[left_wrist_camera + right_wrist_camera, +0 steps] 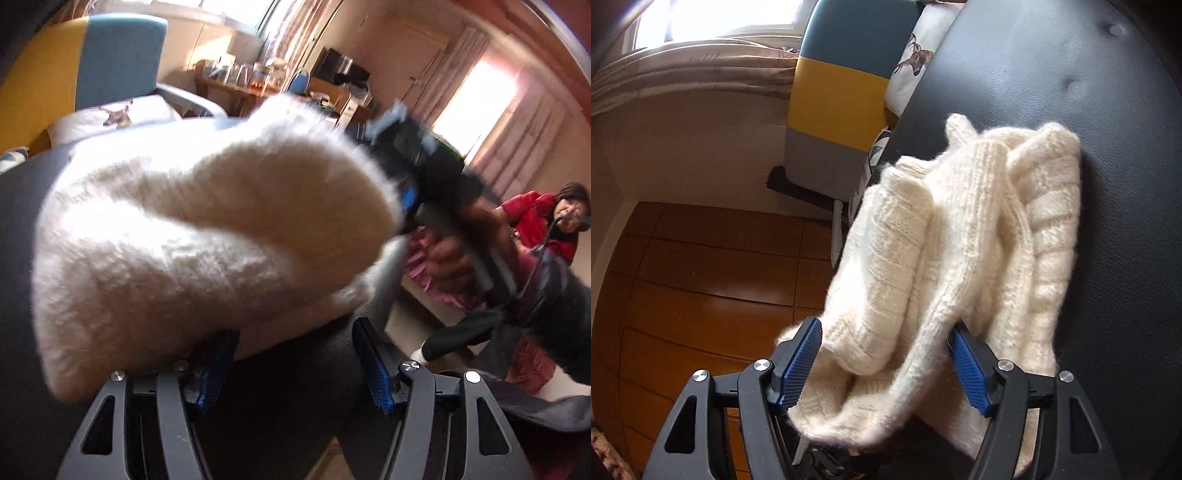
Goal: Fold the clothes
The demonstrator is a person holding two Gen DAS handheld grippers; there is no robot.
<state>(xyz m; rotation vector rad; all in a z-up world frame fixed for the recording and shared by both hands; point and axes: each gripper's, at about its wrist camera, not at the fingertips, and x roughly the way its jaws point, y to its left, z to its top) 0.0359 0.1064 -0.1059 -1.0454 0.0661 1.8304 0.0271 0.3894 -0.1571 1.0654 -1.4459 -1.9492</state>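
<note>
Cream fluffy cable-knit sweater [964, 236] bunched on black padded leather surface [1071, 74], one end overhanging edge. Right gripper [886, 354] wide open, straddling bundle (likely about to clamp). Left gripper [291, 362] open, holding nothing, beneath sweater's near fold.

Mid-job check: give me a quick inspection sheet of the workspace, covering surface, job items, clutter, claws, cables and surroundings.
Surface: black leather-look top, dimpled, otherwise bare.
Job's things: cream knit sweater, bunched, lying on the top, one end overhanging the edge.
Clutter: nothing seen.
Claws: left claw open, its left pad under the sweater; right claw open, knit folds between its pads.
Cables: black cable beside the right claw's handle.
Surroundings: striped chair, deer-print cushion, wooden floor, a person in a red jacket.
</note>
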